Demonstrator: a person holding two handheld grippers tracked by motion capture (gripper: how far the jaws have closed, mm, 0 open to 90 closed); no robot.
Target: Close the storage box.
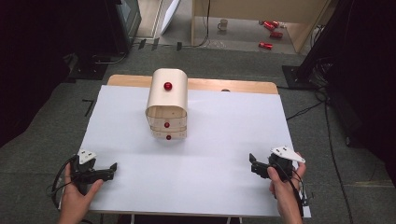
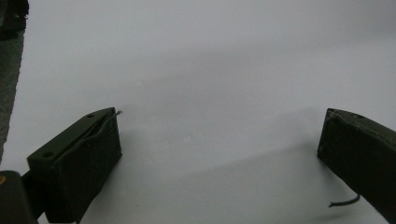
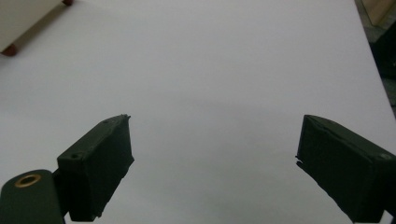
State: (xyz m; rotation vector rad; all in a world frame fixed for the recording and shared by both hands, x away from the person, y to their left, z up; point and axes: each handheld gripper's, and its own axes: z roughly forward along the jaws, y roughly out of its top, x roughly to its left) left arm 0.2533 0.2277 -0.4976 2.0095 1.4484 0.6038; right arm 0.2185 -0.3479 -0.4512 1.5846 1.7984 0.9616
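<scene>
Presently, both the left gripper (image 1: 112,166) and the right gripper (image 1: 252,158) are spread, empty; the rounded pale wooden cabinet with red knobs (image 1: 166,103) ahead is best approached level, one knob (image 1: 168,137) centred between jaws.

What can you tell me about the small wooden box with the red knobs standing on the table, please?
The wooden box is pale, bare-looking wood with a rounded top. One red knob sits on top; two smaller ones mark what seem two shallow drawers in its near face, both shut. It stands upright on the white table, toward the far side near the middle. In the right gripper view a small red foot shows under it. Nothing touches it; both grippers are well short of it.
</scene>
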